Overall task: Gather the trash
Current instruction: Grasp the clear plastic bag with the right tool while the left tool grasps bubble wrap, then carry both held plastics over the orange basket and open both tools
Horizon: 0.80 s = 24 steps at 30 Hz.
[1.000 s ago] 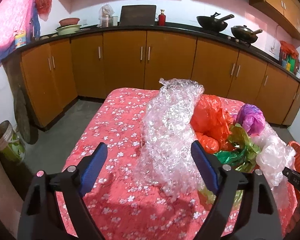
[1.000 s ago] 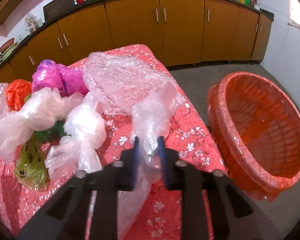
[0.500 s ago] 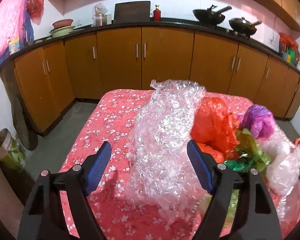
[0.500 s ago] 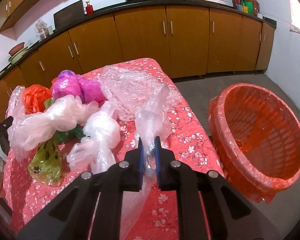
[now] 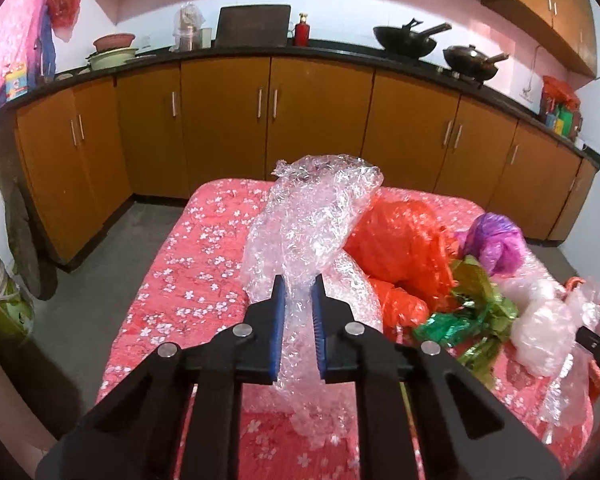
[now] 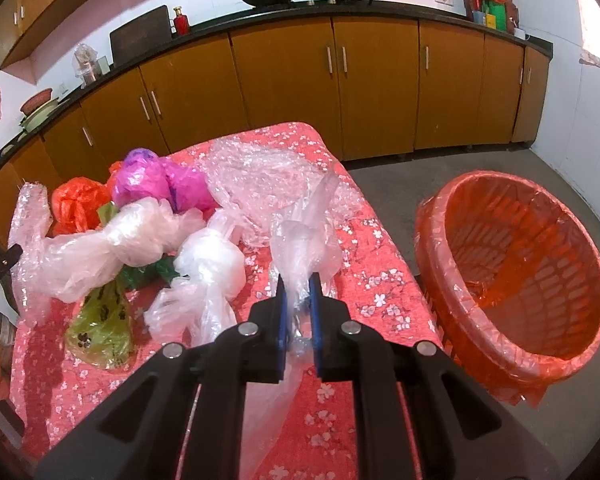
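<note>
— Since a second ago, when its blue pads stood wide apart on either side of the bubble wrap, the left gripper has clamped together on that wrap's lower end. The sheet rises upright from the pads above the red flowered tablecloth.

— And the other hand?

— The right gripper stays pinched on a clear plastic bag, as it was before; its pads now sit closer together, and the bag hangs up off the cloth.

— What does each camera add?

— Only the right wrist view shows the whole orange basket, lined with orange film, standing on the floor just beside the table's right edge; the left view catches just a sliver of it. The right view also shows a second sheet of bubble wrap lying flat at the far corner. The left view shows the orange bag touching the held wrap, the purple bag behind, and crumpled green wrappers in front.
</note>
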Tool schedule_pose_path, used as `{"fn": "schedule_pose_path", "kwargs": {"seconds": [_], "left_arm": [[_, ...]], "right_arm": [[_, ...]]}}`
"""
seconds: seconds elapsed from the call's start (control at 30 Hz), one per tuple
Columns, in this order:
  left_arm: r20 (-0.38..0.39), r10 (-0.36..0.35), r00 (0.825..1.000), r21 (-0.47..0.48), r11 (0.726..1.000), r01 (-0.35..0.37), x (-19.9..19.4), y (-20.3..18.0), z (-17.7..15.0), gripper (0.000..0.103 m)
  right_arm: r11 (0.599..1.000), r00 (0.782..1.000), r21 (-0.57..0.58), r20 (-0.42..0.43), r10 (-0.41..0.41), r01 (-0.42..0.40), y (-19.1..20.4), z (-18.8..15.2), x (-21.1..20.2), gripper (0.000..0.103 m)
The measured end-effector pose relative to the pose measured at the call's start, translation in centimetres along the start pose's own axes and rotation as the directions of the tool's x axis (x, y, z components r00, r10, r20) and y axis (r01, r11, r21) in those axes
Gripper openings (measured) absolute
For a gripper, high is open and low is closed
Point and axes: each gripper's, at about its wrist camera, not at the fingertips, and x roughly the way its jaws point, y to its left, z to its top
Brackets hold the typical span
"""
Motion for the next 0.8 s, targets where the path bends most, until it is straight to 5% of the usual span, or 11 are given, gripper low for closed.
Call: {"fn": "schedule_pose_path", "kwargs": {"seconds": [0.43, 0.6, 0.8], "left_arm": [[0.097, -0.061, 0.993, -0.010, 0.998, 0.063, -6.8, -0.5, 2.0, 0.013], [0.111, -0.164, 0.980, 0.038, 0.986, 0.160, -8.2, -4.5, 2.9, 0.013], [0.061, -0.346, 0.936, 0.127, 0.933, 0.336, -7.9, -13.4, 2.9, 0.013]], "right_arm": [[0.999, 0.995, -0.014, 0.095, 0.042, -0.041, -0.8, 0.7, -4.5, 0.011], [1.000, 0.990, 0.018, 0.140, 0.015, -0.018, -3.4, 1.5, -6.3, 0.011], [0.994, 0.981, 0.082, 0.169, -0.091, 0.078, -9.3, 2.3, -7.7, 0.011]]}}
